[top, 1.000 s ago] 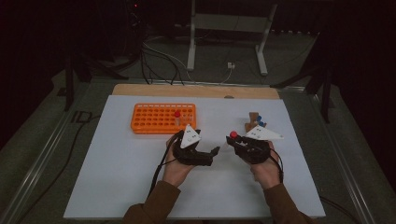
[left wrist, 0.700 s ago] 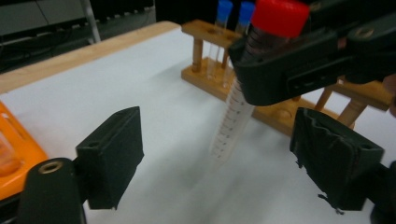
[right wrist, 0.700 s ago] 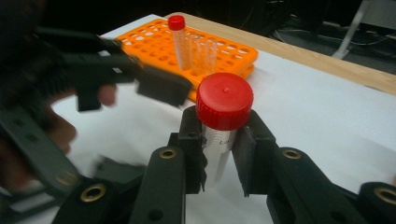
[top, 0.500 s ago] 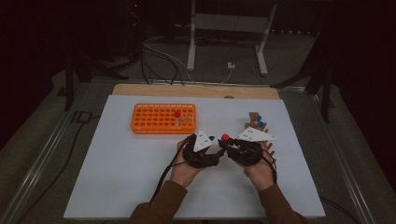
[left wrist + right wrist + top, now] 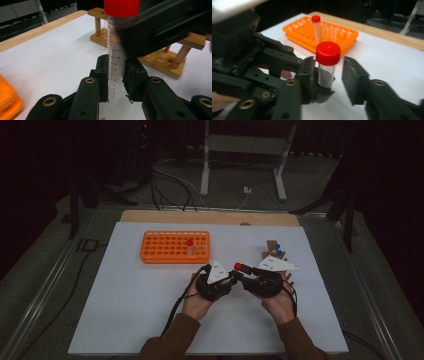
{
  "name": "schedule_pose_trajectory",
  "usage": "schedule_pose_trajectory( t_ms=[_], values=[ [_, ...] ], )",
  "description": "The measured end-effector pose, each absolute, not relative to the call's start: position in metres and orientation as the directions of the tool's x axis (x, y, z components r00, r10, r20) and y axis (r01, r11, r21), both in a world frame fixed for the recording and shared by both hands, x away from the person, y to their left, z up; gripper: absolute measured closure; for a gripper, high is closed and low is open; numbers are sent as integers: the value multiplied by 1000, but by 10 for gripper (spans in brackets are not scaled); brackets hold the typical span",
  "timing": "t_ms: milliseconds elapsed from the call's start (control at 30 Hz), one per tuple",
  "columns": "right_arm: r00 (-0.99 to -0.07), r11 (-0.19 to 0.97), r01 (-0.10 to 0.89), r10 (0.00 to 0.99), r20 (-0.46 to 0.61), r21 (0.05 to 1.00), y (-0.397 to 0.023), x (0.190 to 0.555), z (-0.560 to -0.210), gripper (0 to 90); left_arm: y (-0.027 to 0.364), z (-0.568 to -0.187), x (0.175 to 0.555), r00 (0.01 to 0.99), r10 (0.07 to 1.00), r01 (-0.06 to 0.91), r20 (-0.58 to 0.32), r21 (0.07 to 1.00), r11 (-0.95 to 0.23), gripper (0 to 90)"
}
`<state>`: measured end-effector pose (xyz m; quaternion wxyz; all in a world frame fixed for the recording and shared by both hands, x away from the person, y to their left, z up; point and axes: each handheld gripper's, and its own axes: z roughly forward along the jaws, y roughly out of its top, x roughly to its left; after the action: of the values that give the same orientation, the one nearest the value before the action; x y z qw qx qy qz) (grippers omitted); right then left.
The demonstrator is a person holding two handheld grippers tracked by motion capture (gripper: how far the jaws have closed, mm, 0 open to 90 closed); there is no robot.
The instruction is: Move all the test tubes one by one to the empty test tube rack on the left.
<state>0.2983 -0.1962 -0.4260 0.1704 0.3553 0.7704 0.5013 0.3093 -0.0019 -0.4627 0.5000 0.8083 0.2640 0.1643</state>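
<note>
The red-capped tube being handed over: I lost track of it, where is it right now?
In the high view the red-capped tube stands mid-table between the two grippers, clamped in the left gripper, right of the orange rack.

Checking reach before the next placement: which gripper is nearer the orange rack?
Left. The left gripper sits just below the orange rack's right end; the right gripper is farther right, beside the wooden stand.

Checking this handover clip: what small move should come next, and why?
Probably the right gripper should back away from the tube. Its fingers, which have just been opening, stand apart from the tube, while the left gripper is clamped on it, having just closed.
</note>
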Motion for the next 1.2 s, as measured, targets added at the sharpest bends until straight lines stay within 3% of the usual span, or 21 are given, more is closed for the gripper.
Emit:
schedule_pose_trajectory(
  t_ms=[167, 400, 667, 1200],
  values=[
    [-678, 196, 335, 730, 91, 922, -209, 294, -419, 373, 8, -460, 313, 778, 629, 278, 0, 897, -344, 757],
    [-610, 194, 330, 791, 52, 924, -225, 291, -418, 149, 25, -457, 318, 738, 675, 292, -5, 904, -312, 757],
    [-567, 200, 336, 823, 28, 920, -242, 288, -421, 35, 44, -453, 323, 694, 720, 298, -4, 912, -282, 757],
    [-513, 193, 345, 858, 12, 918, -263, 284, -426, 0, 73, -448, 333, 616, 788, 309, -5, 921, -235, 758]
  ],
)
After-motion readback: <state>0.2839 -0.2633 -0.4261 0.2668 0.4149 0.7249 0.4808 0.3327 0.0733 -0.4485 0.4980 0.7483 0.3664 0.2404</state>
